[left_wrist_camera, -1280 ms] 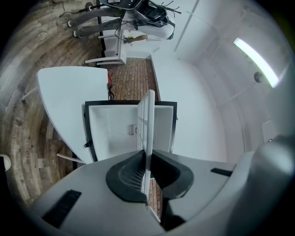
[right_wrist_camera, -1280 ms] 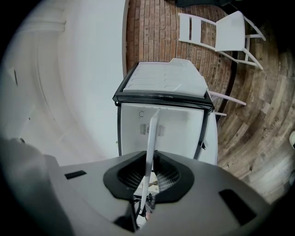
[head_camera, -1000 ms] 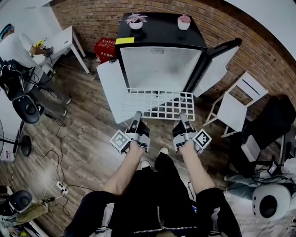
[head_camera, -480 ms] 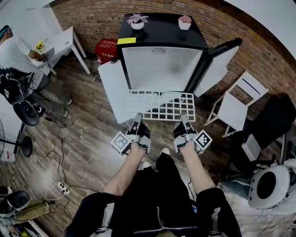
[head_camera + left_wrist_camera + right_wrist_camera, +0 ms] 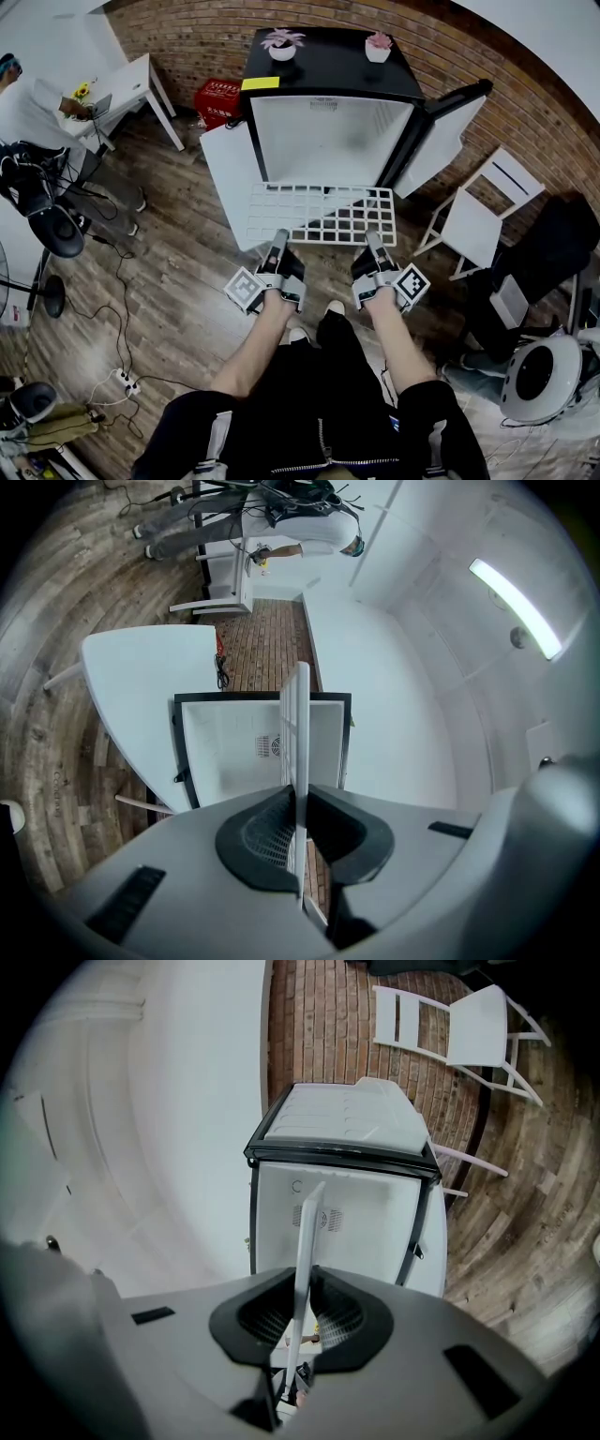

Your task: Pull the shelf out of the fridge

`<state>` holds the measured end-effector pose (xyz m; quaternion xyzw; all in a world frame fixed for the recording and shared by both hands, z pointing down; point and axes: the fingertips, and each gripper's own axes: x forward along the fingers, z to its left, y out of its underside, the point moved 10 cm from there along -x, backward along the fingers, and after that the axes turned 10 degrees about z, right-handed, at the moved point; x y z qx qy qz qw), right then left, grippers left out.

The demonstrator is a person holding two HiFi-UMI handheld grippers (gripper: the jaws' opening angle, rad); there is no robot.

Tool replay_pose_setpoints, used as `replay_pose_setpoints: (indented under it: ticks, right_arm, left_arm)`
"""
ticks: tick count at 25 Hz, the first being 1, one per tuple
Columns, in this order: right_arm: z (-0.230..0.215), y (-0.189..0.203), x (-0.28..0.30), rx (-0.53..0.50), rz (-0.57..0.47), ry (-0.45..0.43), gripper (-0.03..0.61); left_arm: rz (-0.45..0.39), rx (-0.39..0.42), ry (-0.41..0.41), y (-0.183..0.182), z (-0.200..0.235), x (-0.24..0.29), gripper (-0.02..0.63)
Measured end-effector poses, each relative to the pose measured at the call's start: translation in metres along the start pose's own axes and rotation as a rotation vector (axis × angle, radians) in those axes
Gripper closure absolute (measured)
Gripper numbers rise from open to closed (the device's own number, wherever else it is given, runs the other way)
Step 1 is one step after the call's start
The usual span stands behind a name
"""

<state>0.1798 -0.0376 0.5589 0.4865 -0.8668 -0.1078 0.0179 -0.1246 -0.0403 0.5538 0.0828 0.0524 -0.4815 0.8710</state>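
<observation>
Left gripper and right gripper each pinch the near edge of the white wire shelf, one towards each near corner, jaws drawn in tight on the thin rim with the grid running edge-on between the pads. From where I stand the shelf hangs about level above the wooden floor, in front of the open fridge, its far edge at the mouth of the white cabinet. The fridge door is swung out to the right. Two small potted plants sit on the black top. A white table stands just left of the fridge, a red crate beyond it, and a white chair on the right.
</observation>
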Motion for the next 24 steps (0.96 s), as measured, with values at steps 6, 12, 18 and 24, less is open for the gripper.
replay_pose_setpoints:
  ticks: [6,12,18,24]
  right_arm:
    - [0.0005,0.0020,0.0014,0.003,0.000,-0.008,0.532]
    - [-0.0034,0.0020,0.0021,0.008,-0.001,-0.012,0.531]
    - [-0.0038,0.0068,0.0025,0.014,-0.003,-0.012,0.531]
    - [-0.0037,-0.0008,0.0018,0.017,-0.001,-0.016,0.531]
  left_arm:
    - [0.005,-0.003,0.019,-0.0018,0.0002,0.0002,0.578]
    - [0.003,-0.014,0.017,-0.0024,0.0044,0.0004,0.578]
    - [0.007,0.006,0.015,-0.0068,0.0032,-0.0028,0.578]
    - [0.011,0.007,0.010,-0.0023,0.0020,0.0037,0.578]
